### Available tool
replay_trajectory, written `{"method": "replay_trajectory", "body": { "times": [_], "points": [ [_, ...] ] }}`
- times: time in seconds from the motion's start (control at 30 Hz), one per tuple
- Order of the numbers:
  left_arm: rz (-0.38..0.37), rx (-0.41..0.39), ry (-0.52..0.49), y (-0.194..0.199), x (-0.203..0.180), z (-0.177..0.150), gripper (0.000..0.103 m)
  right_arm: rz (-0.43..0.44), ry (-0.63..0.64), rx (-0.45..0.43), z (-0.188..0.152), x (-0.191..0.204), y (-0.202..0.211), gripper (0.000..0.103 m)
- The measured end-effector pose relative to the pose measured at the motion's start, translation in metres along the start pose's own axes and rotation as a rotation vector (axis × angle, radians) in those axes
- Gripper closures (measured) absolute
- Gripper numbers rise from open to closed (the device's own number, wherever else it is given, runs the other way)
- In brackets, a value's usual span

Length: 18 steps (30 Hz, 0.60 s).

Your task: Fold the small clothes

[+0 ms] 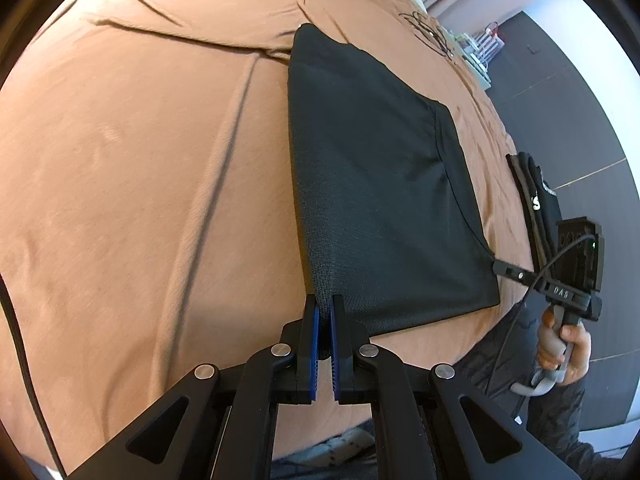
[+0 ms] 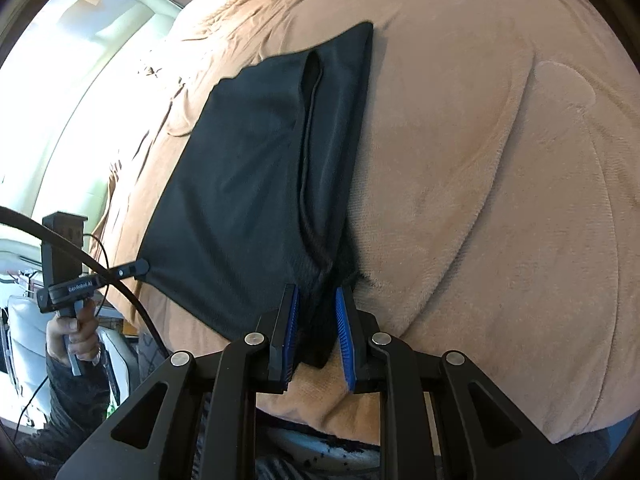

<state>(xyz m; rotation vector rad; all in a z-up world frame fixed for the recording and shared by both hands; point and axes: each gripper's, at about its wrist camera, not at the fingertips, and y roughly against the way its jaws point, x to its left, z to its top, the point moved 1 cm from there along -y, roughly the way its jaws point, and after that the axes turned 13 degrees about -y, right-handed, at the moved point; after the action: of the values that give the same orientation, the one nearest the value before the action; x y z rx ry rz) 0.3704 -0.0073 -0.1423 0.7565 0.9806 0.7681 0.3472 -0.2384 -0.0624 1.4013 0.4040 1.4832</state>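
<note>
1. I see the black garment [image 1: 380, 184] spread on the brown bedspread [image 1: 140, 160], lying near the bed's near edge; I take it as my landmark.
2. My left gripper [image 1: 324, 344] is pressed together on the garment's near left corner, its blue pads [image 1: 314, 344] pinching the mesh fabric.
3. My right gripper [image 2: 316, 332] sits at the garment's near right corner, its blue pads [image 2: 344, 332] pinching a bunched fold of the cloth.
4. In the left wrist view, the right gripper's tip [image 1: 506, 270] touches the garment's right corner, with a hand [image 1: 564, 348] on its handle beyond.
5. Right of the garment, just beside it, lies a dark folded item with white lettering [image 1: 534, 196].
6. Past the garment's far end, a thin black cord [image 1: 426, 30] lies on the bedspread.
</note>
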Motion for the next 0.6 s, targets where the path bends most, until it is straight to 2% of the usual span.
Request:
{"method": "replay_trajectory", "body": {
  "times": [0.07,0.1,0.13,0.23,0.3,0.37,0.6],
  "points": [
    [0.0,0.002,-0.004,0.003,0.001,-0.003,0.098,0.009,0.005,-0.02,0.007,0.0,0.003,0.071],
    [-0.002,0.005,-0.008,0.002,0.0,-0.002,0.098,0.017,0.012,-0.035,0.013,0.0,0.005,0.049],
    [-0.003,0.011,-0.014,0.001,0.0,0.0,0.098,0.021,0.016,-0.046,0.016,-0.003,0.007,0.035],
    [0.032,0.026,-0.007,-0.003,0.006,0.006,0.096,0.051,0.01,-0.078,0.035,-0.007,0.006,0.035],
    [0.029,0.012,0.007,-0.004,0.009,0.011,0.089,0.084,0.009,-0.09,0.046,-0.006,0.0,0.035],
    [0.032,-0.019,0.021,-0.006,0.014,0.021,0.071,0.104,0.0,-0.087,0.063,-0.01,-0.01,0.035],
    [0.031,-0.058,0.054,-0.02,0.033,0.051,0.068,0.163,-0.017,-0.066,0.103,-0.016,-0.047,0.035]
  ]
}}
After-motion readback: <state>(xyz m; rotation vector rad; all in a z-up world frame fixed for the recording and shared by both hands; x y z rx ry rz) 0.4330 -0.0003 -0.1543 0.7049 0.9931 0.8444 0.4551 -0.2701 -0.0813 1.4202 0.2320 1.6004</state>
